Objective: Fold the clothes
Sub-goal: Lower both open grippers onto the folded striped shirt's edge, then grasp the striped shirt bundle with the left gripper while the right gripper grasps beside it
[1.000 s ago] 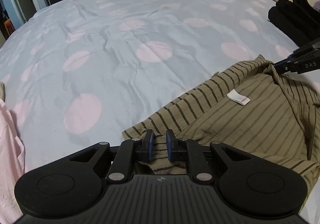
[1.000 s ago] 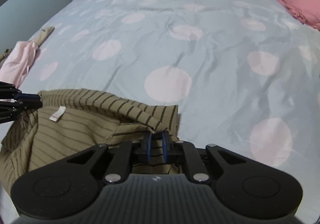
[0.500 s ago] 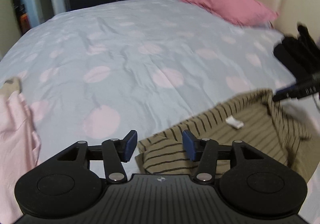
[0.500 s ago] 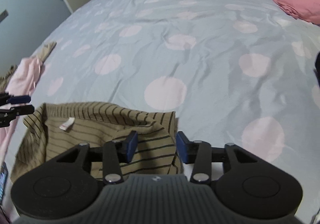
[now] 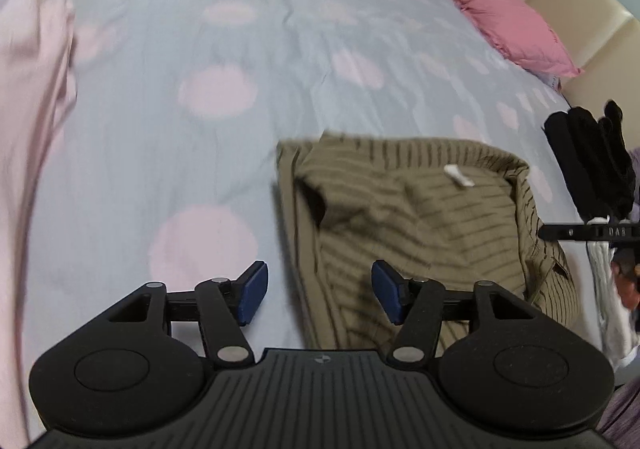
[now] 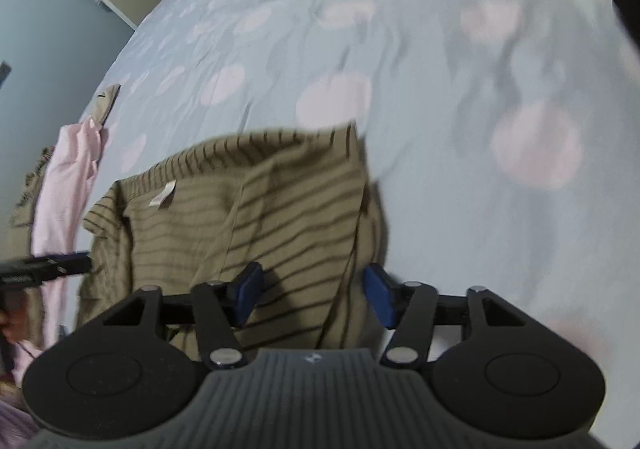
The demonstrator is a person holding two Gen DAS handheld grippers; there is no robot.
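Left wrist view: left gripper [image 5: 316,297] spread wide, blue pads holding nothing, above the left edge of the olive-brown dark-striped knit garment [image 5: 420,217]. That garment lies crumpled at centre right of the frame on the pale blue bedsheet with pink dots [image 5: 240,49], its white label [image 5: 458,176] facing up. Right wrist view: right gripper [image 6: 312,299] equally wide, empty, over the garment's right edge at lower centre. Bare sheet fills the upper frame in both views. Pink cloth [image 5: 28,129] along left edge; black clothing [image 5: 592,153] at right edge; pink pillow [image 5: 500,13] upper right. Both views motion-blurred.
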